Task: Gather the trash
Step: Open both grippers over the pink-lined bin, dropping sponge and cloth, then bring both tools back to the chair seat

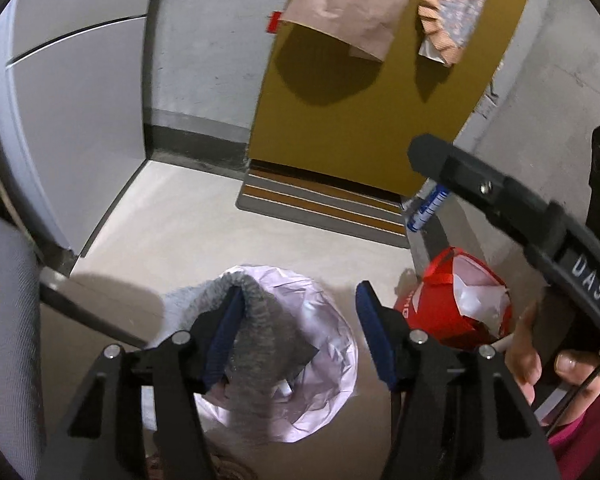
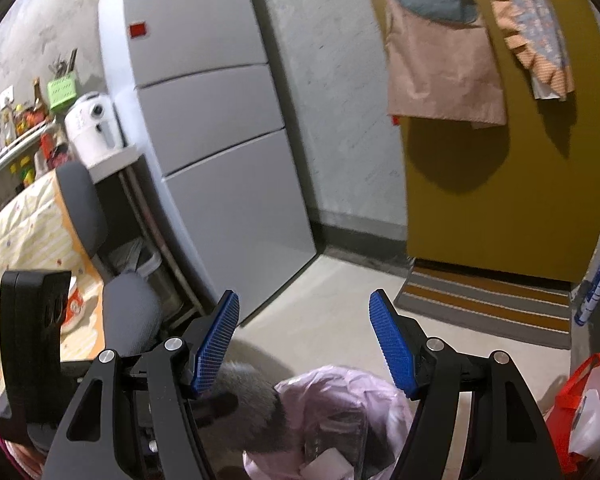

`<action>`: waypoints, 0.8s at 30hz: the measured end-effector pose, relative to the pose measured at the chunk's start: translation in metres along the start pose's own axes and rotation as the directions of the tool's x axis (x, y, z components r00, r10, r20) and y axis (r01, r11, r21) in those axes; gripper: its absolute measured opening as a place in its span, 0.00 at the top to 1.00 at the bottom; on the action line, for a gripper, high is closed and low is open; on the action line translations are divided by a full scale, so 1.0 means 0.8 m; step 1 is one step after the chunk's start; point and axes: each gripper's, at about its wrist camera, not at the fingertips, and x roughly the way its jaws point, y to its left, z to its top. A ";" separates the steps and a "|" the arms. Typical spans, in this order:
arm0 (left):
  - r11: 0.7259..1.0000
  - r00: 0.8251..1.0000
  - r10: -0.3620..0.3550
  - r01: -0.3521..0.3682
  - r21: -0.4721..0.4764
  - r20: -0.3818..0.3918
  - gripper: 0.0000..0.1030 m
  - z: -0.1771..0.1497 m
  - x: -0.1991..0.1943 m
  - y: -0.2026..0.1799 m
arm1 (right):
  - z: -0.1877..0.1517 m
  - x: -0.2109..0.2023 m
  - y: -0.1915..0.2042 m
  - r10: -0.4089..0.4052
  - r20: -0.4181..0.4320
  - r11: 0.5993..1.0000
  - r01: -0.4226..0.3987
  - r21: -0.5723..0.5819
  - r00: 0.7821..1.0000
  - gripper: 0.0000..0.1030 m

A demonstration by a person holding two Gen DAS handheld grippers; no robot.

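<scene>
A bin lined with a pale lilac trash bag [image 1: 324, 356] stands on the floor below both grippers; it also shows in the right wrist view [image 2: 352, 408]. My left gripper [image 1: 300, 332] is open right above the bag. A grey fuzzy cloth [image 1: 252, 344] hangs over its left finger and drapes into the bag; the cloth shows in the right wrist view [image 2: 252, 396] too. My right gripper [image 2: 304, 340] is open and empty, higher above the bag. Its body crosses the right of the left wrist view [image 1: 500, 208], held by a hand.
A red bag [image 1: 460, 300] with white paper stands right of the bin. A striped doormat [image 1: 324, 204] lies before a mustard door [image 1: 360, 112] hung with cloths. A grey fridge [image 2: 220, 140] stands left, a grey chair [image 2: 100, 280] and table nearer. A blue can [image 2: 594, 288] stands by the door.
</scene>
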 end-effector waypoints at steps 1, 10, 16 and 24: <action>1.000 1.000 0.014 -0.014 0.011 -0.006 0.43 0.001 0.003 -0.003 | 0.001 0.000 -0.002 -0.001 0.003 1.000 0.001 0.005 1.000 0.33; 0.989 0.989 0.144 -0.145 -0.012 -0.027 0.37 -0.018 -0.005 0.028 | -0.001 0.006 0.006 0.021 -0.015 1.000 -0.021 0.002 1.000 0.33; 0.953 0.955 0.287 -0.277 -0.120 0.076 0.37 -0.038 -0.070 0.069 | -0.004 0.011 0.040 0.072 -0.049 0.997 -0.074 -0.037 0.996 0.33; 0.808 0.827 0.547 -0.479 -0.342 0.133 0.37 -0.089 -0.183 0.134 | -0.015 0.023 0.125 0.107 -0.196 0.973 -0.143 -0.179 0.975 0.33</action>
